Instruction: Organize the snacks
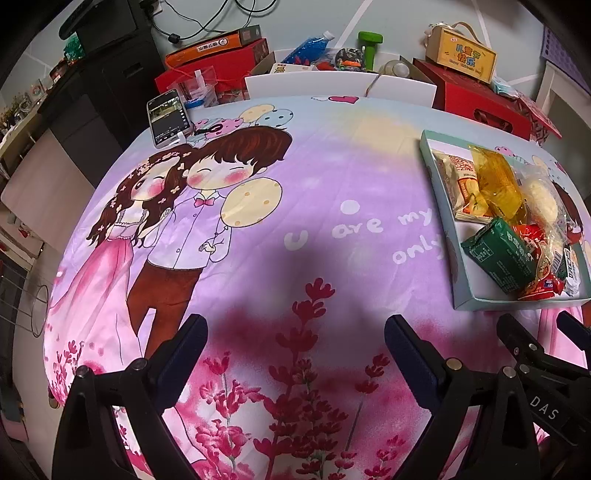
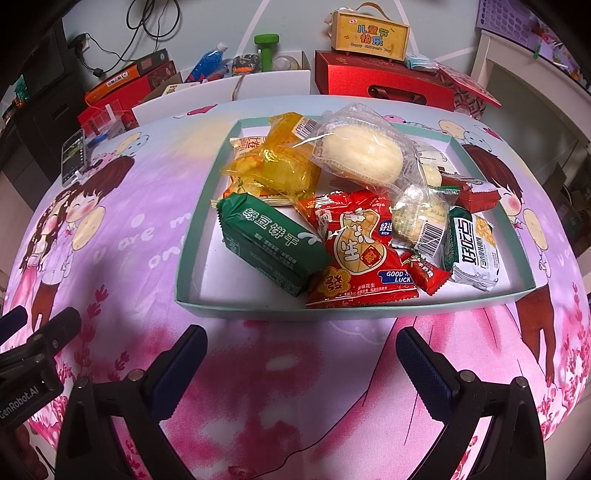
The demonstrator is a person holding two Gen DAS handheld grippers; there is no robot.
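A shallow pale-teal box [image 2: 195,236] [image 1: 437,192] on the cartoon tablecloth holds a heap of snacks. In it lie a green biscuit pack [image 2: 269,245] [image 1: 498,254], a red peanut bag [image 2: 356,254], yellow wrapped cakes [image 2: 277,162] [image 1: 496,181], a clear-wrapped pale bun [image 2: 360,149], a small red candy [image 2: 428,275] and a green-white bar [image 2: 474,251]. My right gripper [image 2: 301,349] is open and empty, just in front of the box's near wall. My left gripper [image 1: 295,338] is open and empty over bare cloth, left of the box. The right gripper's fingers [image 1: 517,336] show at the left wrist view's lower right.
A phone [image 1: 168,116] [image 2: 74,157] lies at the table's far left. Behind the table stand red gift boxes [image 2: 384,79], a yellow carton [image 2: 369,31], a green dumbbell [image 2: 266,46], a blue bottle [image 2: 205,64] and white chair backs [image 1: 332,85].
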